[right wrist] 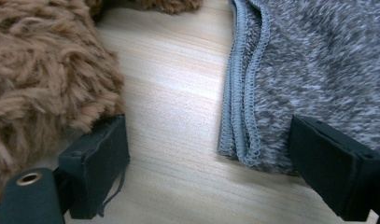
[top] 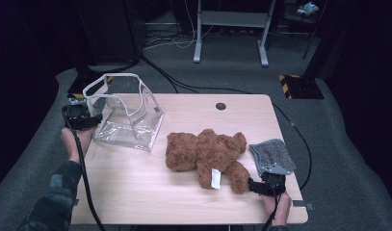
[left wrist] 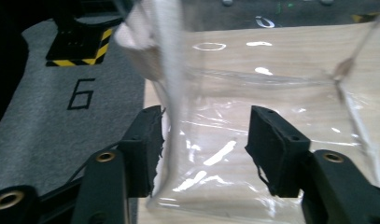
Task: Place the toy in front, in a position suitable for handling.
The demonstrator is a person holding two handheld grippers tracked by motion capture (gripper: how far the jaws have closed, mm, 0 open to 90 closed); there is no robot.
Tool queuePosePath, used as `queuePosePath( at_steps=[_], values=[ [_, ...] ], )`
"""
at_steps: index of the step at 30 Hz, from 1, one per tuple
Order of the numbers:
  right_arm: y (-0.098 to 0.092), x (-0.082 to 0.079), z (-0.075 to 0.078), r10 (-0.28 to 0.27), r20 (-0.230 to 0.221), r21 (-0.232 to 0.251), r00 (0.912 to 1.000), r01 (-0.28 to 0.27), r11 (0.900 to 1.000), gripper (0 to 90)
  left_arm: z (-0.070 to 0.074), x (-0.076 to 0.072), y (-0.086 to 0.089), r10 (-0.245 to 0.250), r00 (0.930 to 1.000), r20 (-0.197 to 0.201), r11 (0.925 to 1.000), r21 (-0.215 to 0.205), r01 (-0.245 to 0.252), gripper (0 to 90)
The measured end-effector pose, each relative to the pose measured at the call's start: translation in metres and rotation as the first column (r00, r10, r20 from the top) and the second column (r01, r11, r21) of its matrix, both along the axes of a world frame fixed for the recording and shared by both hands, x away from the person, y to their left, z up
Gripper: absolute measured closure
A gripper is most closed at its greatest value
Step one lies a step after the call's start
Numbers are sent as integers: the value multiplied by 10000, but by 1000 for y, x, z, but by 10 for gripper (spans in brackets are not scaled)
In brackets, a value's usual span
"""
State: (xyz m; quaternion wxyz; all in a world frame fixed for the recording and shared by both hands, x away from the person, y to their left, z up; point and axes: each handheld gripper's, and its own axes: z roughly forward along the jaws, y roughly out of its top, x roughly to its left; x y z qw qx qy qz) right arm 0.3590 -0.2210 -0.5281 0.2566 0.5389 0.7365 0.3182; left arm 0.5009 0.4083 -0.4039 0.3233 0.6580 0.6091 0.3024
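Observation:
A clear plastic bag (top: 128, 120) with a white rim stands open on the left of the wooden table (top: 136, 183). My left gripper (top: 80, 118) is at the bag's left side. In the left gripper view its jaws (left wrist: 204, 135) stand apart. The bag's white rim (left wrist: 171, 70) runs down beside the left jaw, and clear film (left wrist: 271, 93) lies between them. A brown teddy bear (top: 203, 151) lies at mid-table. A grey cloth (top: 273, 154) lies to its right. My right gripper (top: 266, 185) is open near the front edge, its jaws (right wrist: 208, 149) spanning bare wood between the bear's fur (right wrist: 38, 60) and the cloth's hem (right wrist: 243, 107).
A round cable hole (top: 220, 106) sits near the table's far edge. Behind the table stand a grey metal frame (top: 230, 29) and yellow-and-black striped bases (top: 292, 79). Cables (top: 299, 139) run over the grey carpet. A "6" (left wrist: 80, 93) is marked on the floor to the left.

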Motion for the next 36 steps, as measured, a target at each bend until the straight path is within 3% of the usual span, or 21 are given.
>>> queuePosePath(
  at_steps=[6, 14, 18, 21, 24, 27, 30, 34, 36],
  values=[
    [0, 0, 0, 1, 0, 0, 10000, -1, 10000, 122, -3, -16, -19, -733, 9973, -56, 9972, 136, 734, 351],
    [0, 0, 0, -18, 6, -17, 10000, 18, 10000, 122, -10, -31, -51, -1928, 9806, -366, 9811, -257, 1920, 300],
    [0, 0, 0, -19, 0, -23, 10000, 19, 10000, 122, -10, -38, -65, -2463, 9680, -485, 9690, -341, 2449, 283],
    [0, 0, 0, -17, 12, -13, 10000, 17, 10000, 122, -9, -45, -75, -2958, 9534, -594, 9547, -537, 2928, 281],
    [0, 0, 0, -22, 9, -11, 10000, 22, 10000, 122, -7, -48, -84, -3339, 9415, -461, 9402, -879, 3291, 283],
    [0, 0, 0, -24, 6, -24, 10000, 24, 10000, 122, -7, -45, -96, -3581, 9330, -364, 9305, -962, 3534, 355],
    [0, 0, 0, -28, 13, -31, 10000, 28, 10000, 122, -11, -39, -104, -3580, 9328, -415, 9311, -903, 3533, 486],
    [0, 0, 0, -29, 13, -28, 10000, 29, 10000, 122, -18, -31, -106, -3412, 9395, -316, 9359, -1051, 3363, 645],
    [0, 0, 0, -25, 10, -14, 10000, 25, 10000, 122, -19, -27, -105, -3603, 9327, -186, 9297, -897, 3573, 698]
  ],
)
